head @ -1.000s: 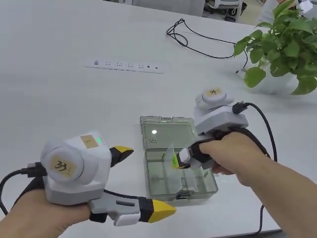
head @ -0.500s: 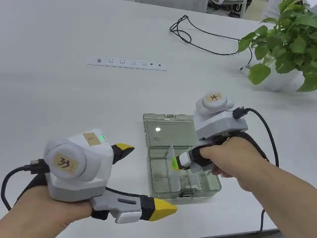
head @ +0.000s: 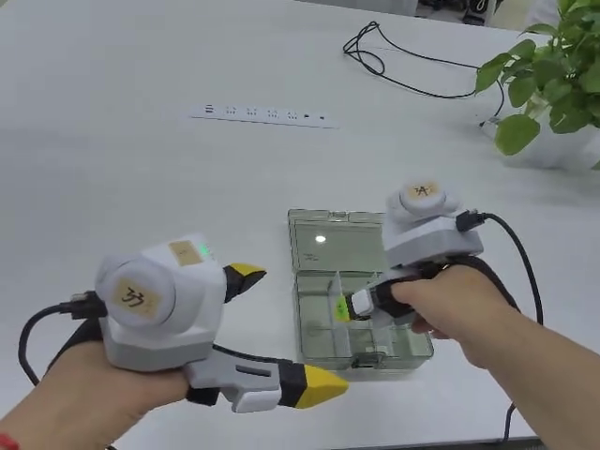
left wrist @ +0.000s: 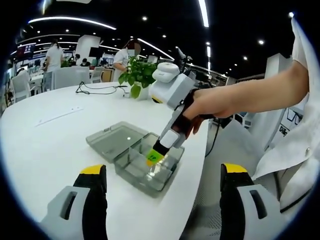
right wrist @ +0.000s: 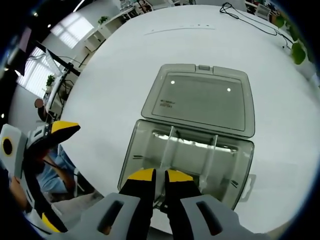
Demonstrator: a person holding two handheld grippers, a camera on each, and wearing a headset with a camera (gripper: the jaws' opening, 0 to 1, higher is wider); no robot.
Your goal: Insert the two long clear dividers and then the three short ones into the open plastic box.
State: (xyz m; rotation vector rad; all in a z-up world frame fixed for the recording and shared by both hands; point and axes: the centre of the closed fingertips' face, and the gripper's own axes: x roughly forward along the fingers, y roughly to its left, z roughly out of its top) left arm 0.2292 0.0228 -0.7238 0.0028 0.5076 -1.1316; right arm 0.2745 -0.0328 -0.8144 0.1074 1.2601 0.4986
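1. The white workbench (head: pixel 141 169) runs across the head view and carries everything else
2. A leafy green plant (head: pixel 553 75) stands at the far right corner, well apart from the work
3. The plastic box (head: pixel 323 246) lies open near the front edge of the bench. Its clear lid is folded flat away from the person, and the base is on the near side
4. The left gripper (head: pixel 286 330) is held above the bench just left of the box. Its yellow-tipped jaws are spread wide with nothing between them. In the left gripper view the box sits ahead between those jaws
5. The right gripper (right wrist: pixel 160 176) comes in from the right, held in the person's hand (head: pixel 459 305). It points down into the base of the box near its middle. Its jaws are drawn together to a narrow slit, pinched on a short divider (head: pixel 335 286) that stands upright inside the base
6. A looped black cable (head: pixel 375 56) lies at the far side of the bench, near the plant
7. A white power strip (head: pixel 262 114) lies flat beyond the box, well apart from it
8. Other clear dividers (right wrist: pixel 172 137) already stand upright in the base, splitting it into compartments. Their exact count is hard to tell through the clear plastic
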